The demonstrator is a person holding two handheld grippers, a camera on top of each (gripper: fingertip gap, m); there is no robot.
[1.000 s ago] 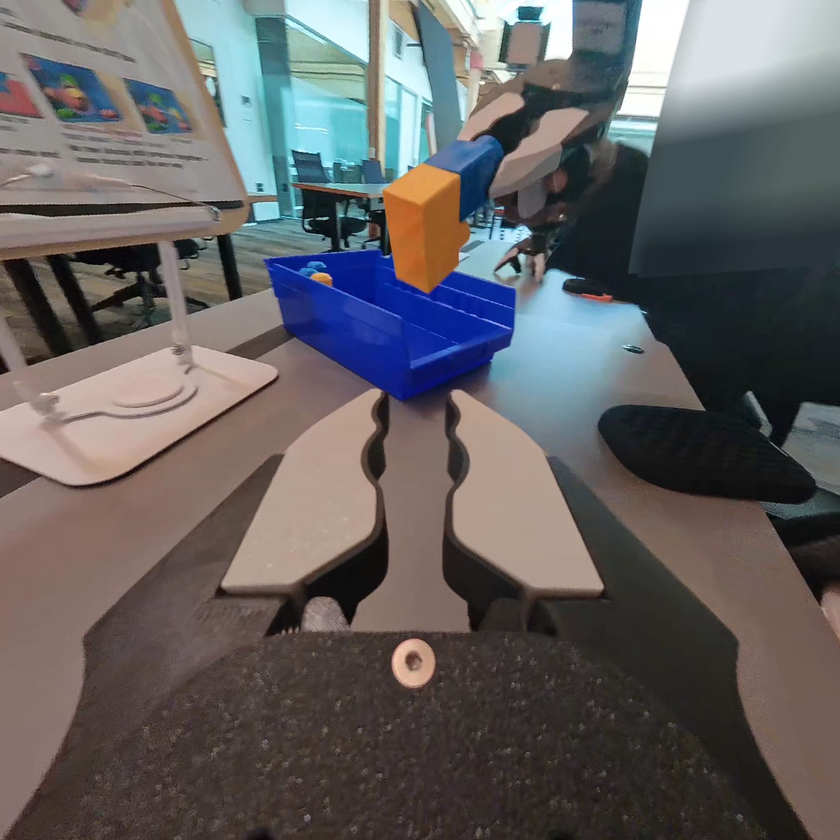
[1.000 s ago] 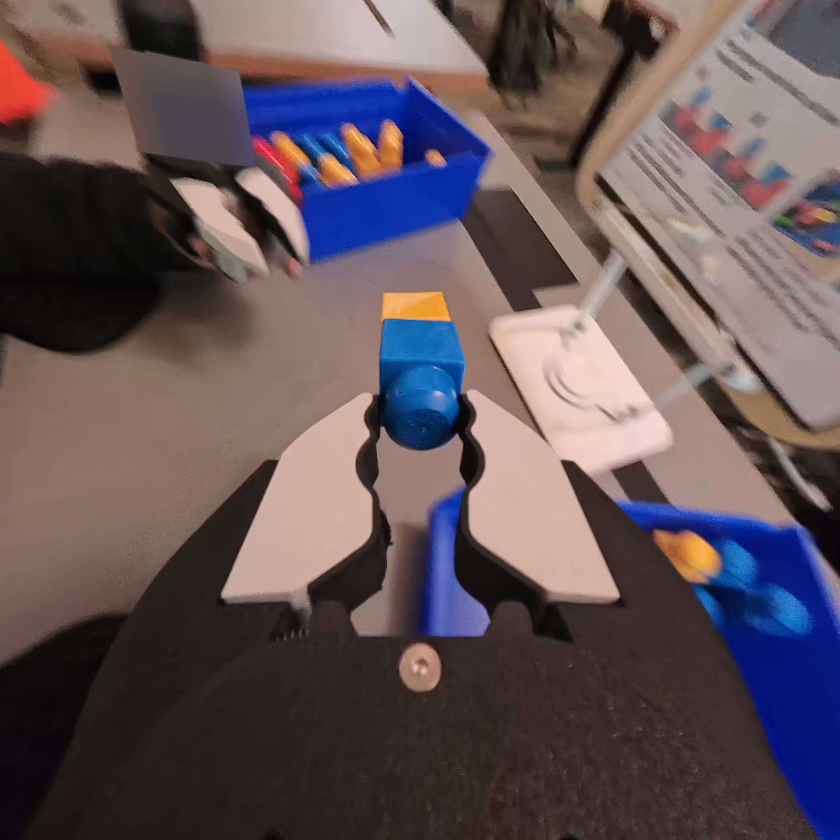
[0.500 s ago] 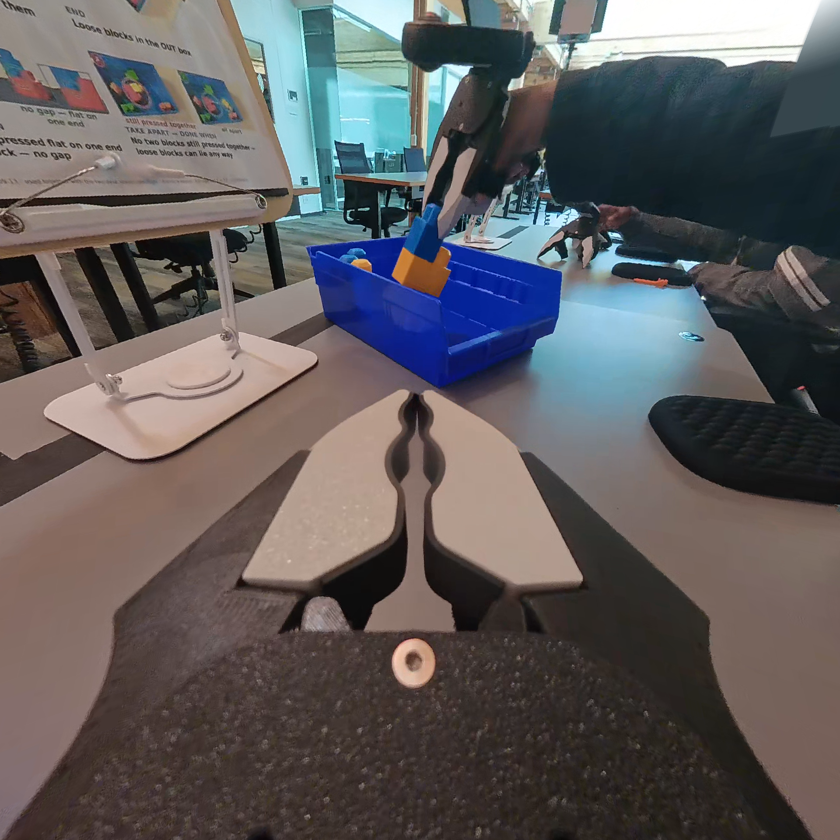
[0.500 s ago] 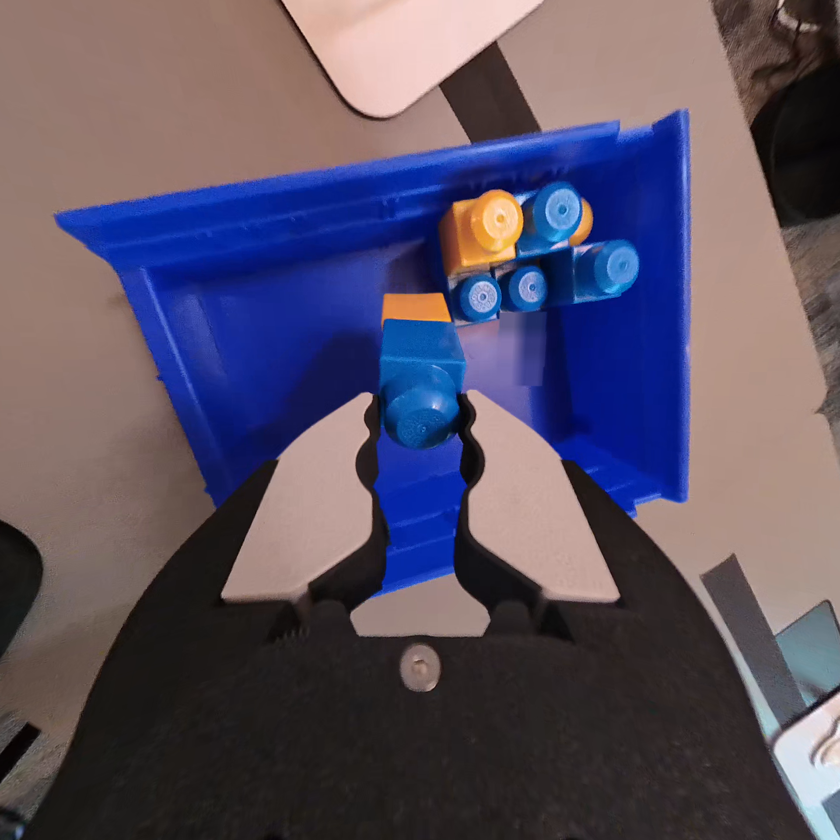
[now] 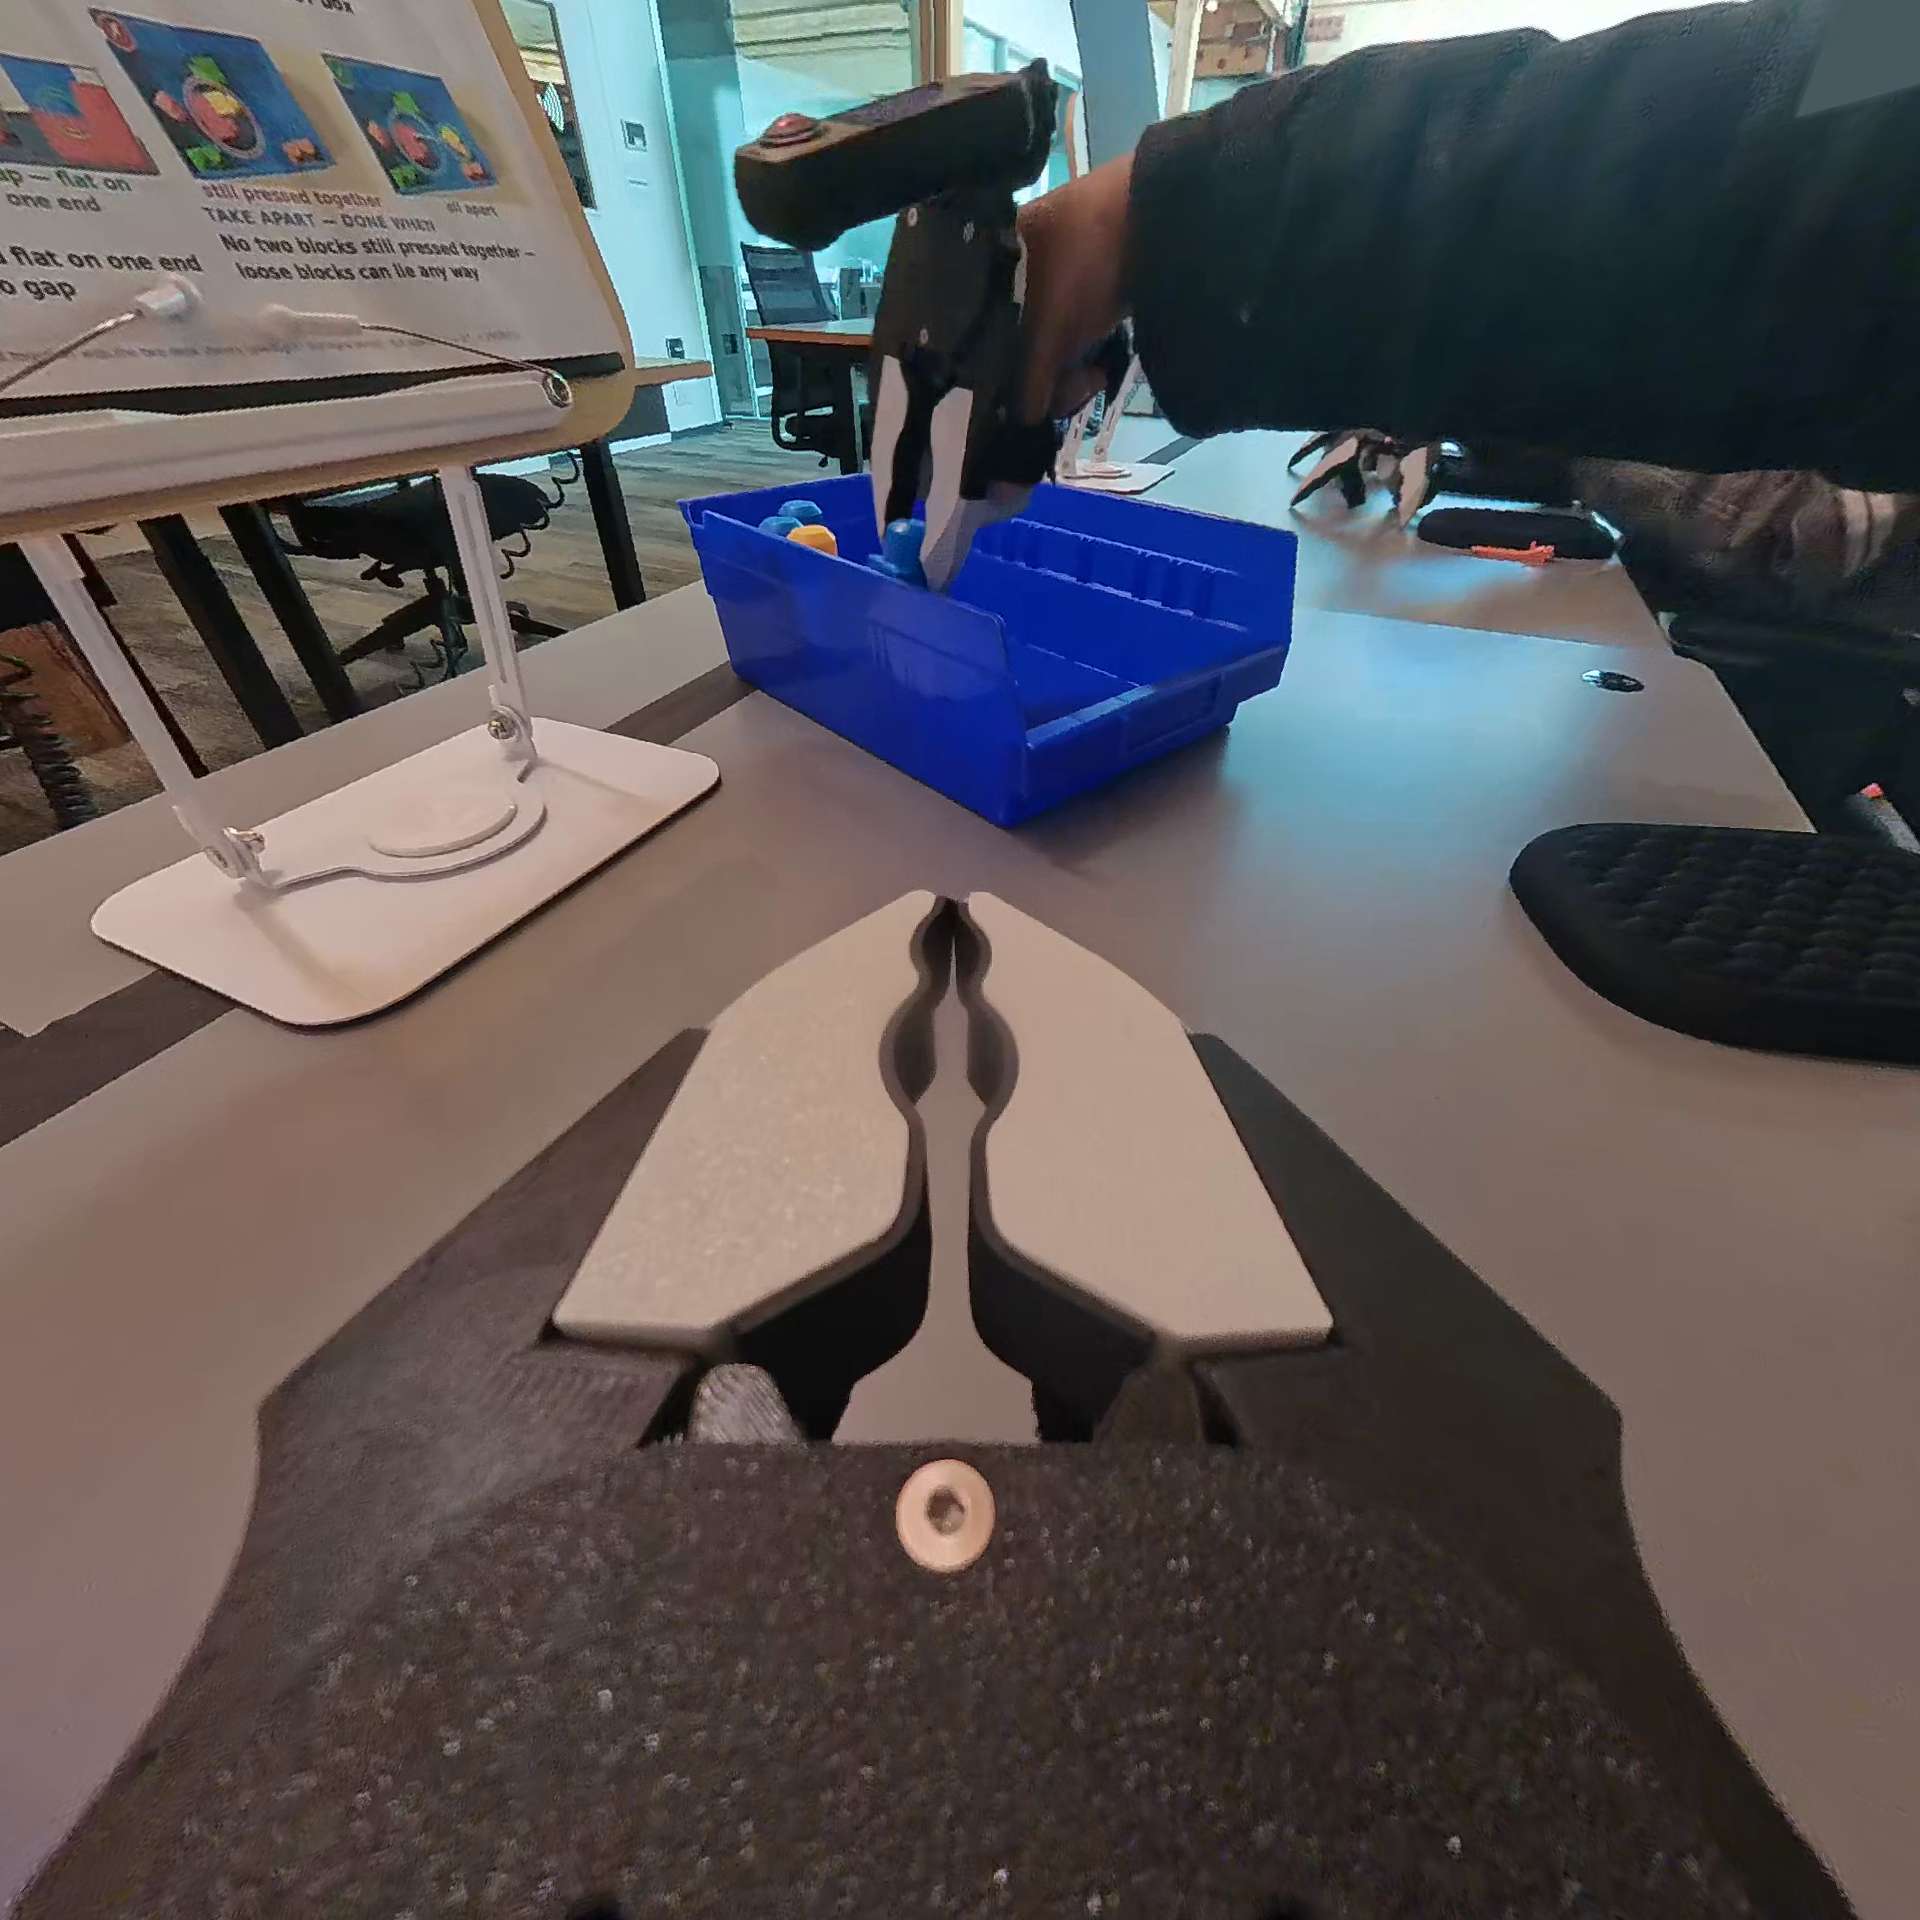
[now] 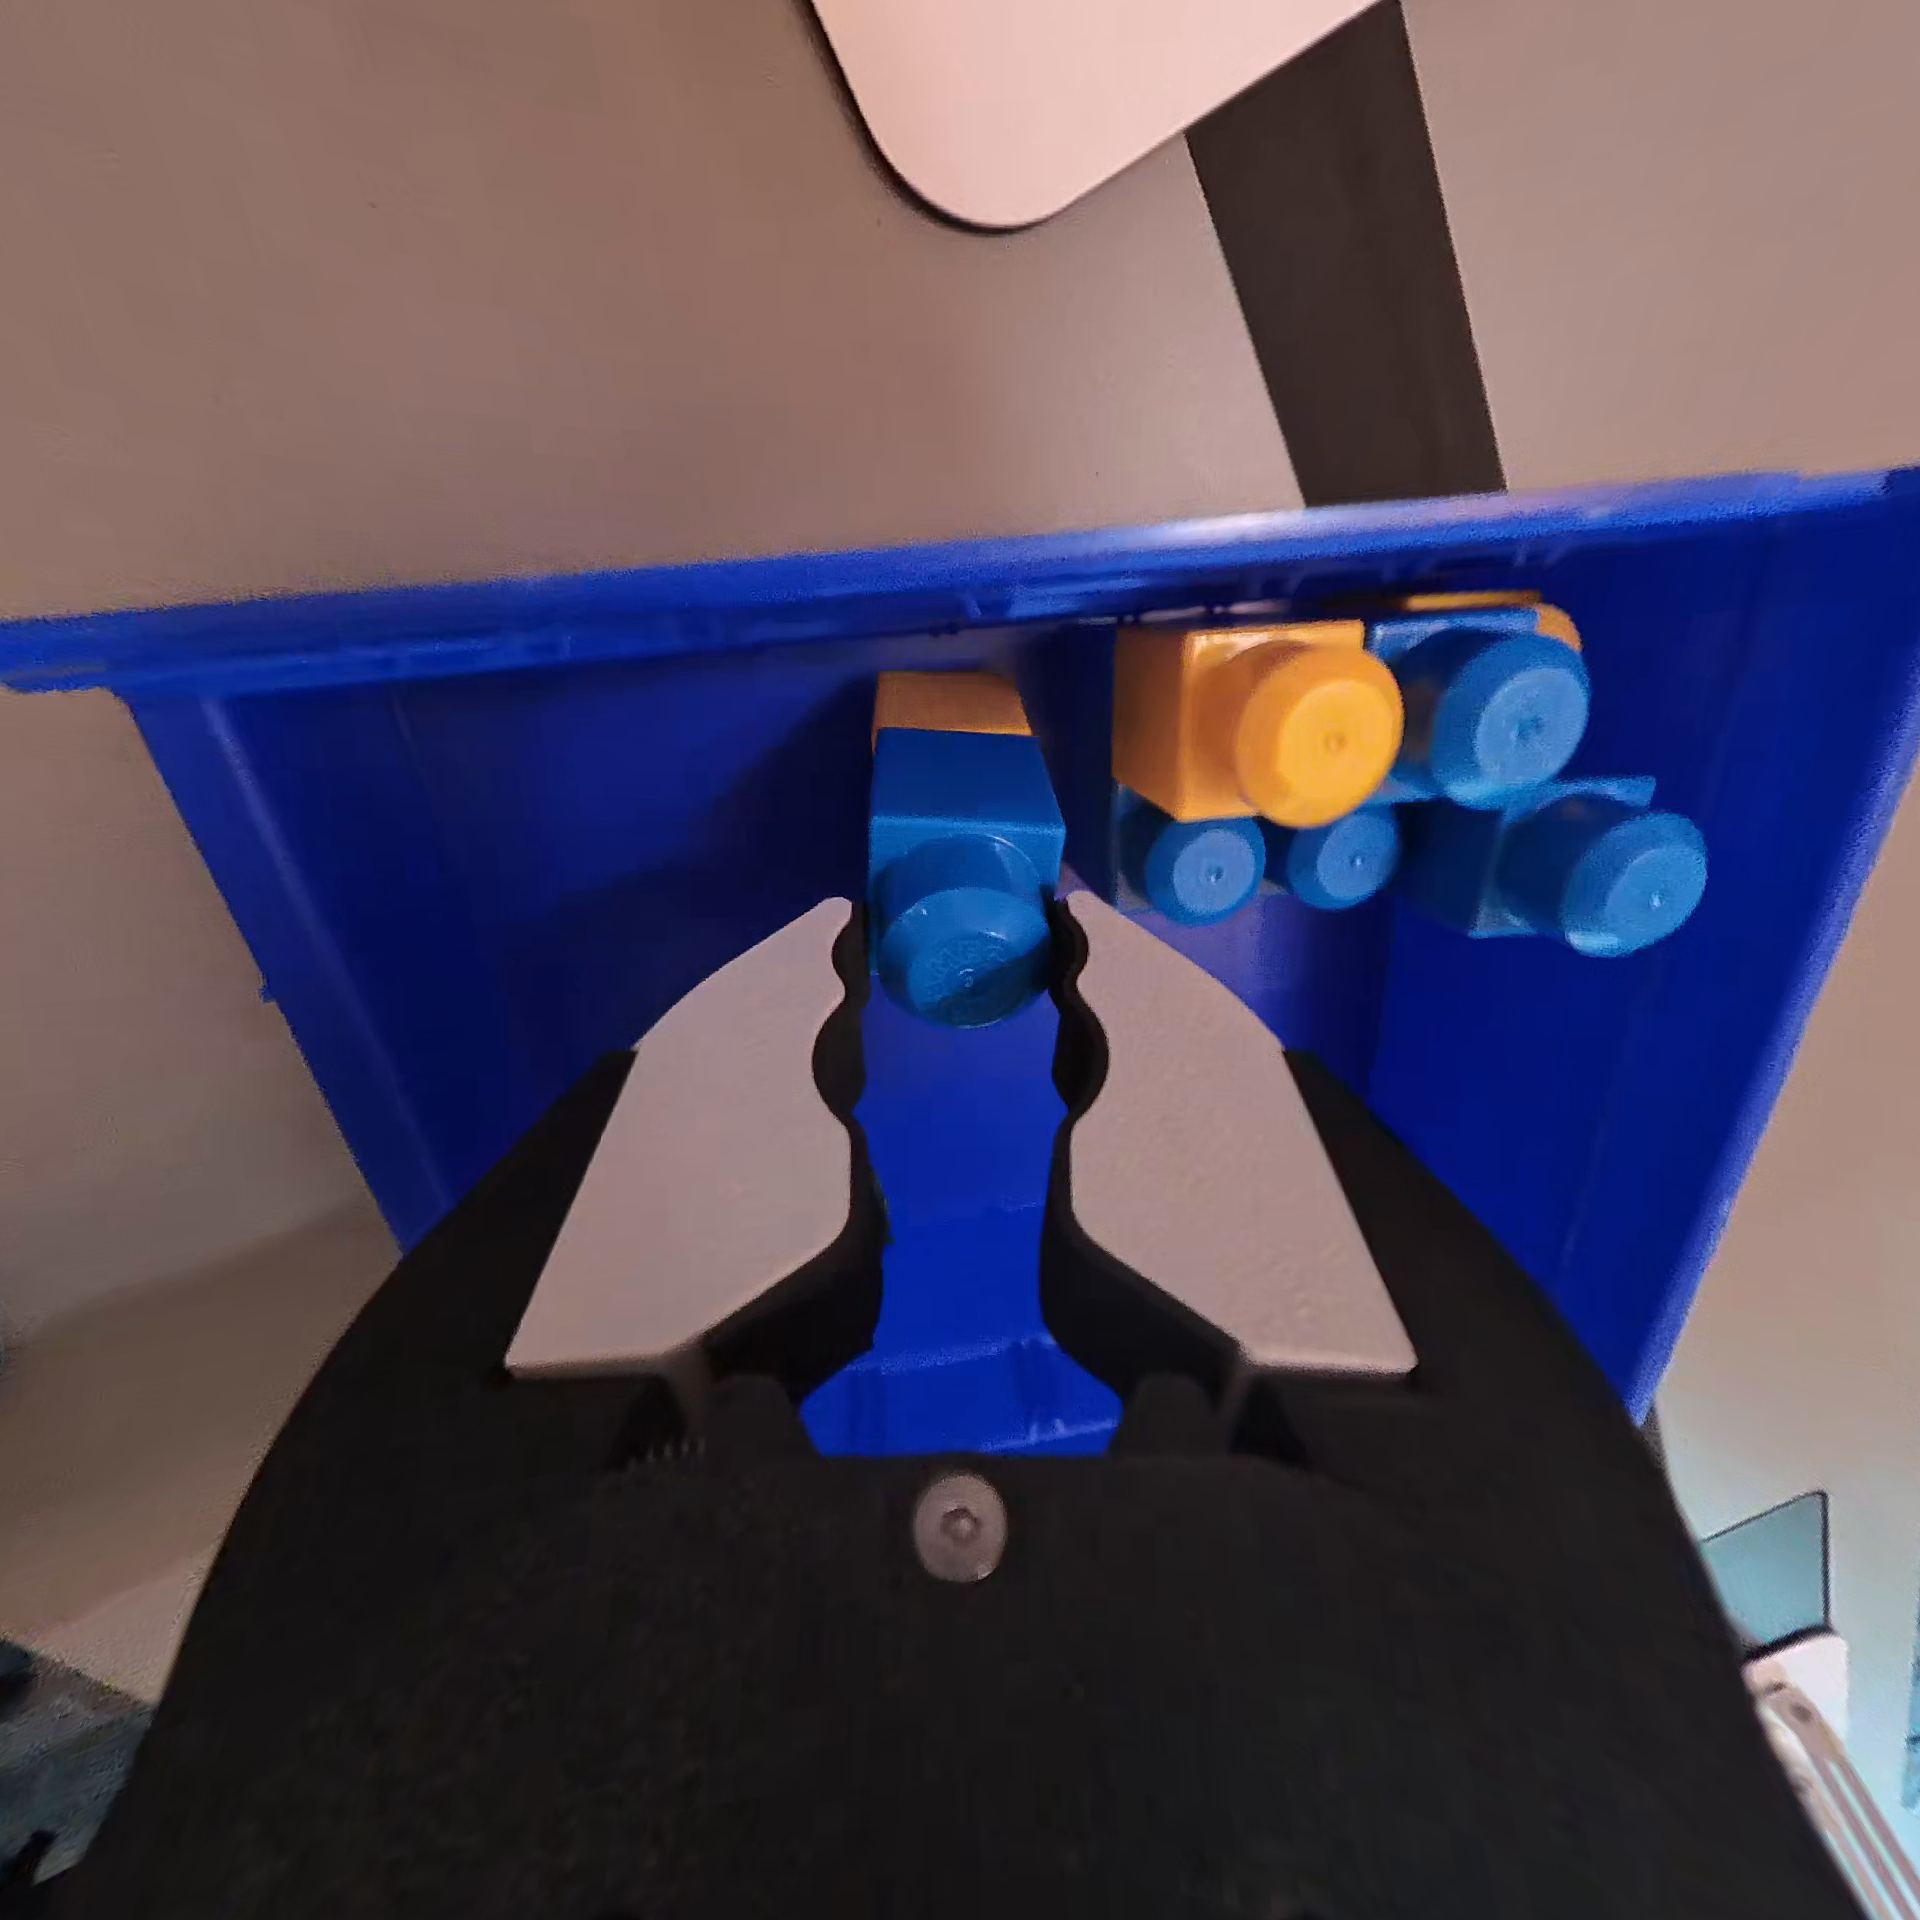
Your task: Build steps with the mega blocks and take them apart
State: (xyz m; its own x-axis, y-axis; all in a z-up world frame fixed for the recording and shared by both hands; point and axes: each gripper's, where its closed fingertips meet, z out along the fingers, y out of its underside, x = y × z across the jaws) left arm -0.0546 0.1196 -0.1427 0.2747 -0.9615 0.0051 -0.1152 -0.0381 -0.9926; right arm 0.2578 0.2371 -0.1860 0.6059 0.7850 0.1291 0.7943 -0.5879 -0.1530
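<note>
My right gripper (image 6: 958,914) is shut on the stud of a blue block (image 6: 961,831) joined to an orange block (image 6: 951,703), held down inside the blue bin (image 6: 520,613). A built cluster of blue and orange blocks (image 6: 1351,769) sits in the bin's far right corner. In the left wrist view the right gripper (image 5: 920,540) points down into the blue bin (image 5: 935,675), with the blue stud (image 5: 902,540) between its fingers. My left gripper (image 5: 954,914) is shut and empty, low over the grey table in front of the bin.
A white stand base (image 5: 416,842) holding an instruction sheet (image 5: 260,187) is to the left of the bin; it also shows in the right wrist view (image 6: 1039,94). A black padded rest (image 5: 1745,935) lies on the right. A sleeved arm (image 5: 1507,239) reaches across above. Left tips to right tips: about 35 cm.
My right gripper has carried the blue-and-orange pair over the bin and lowered it inside, near the built cluster. My left gripper's fingers have closed together.
</note>
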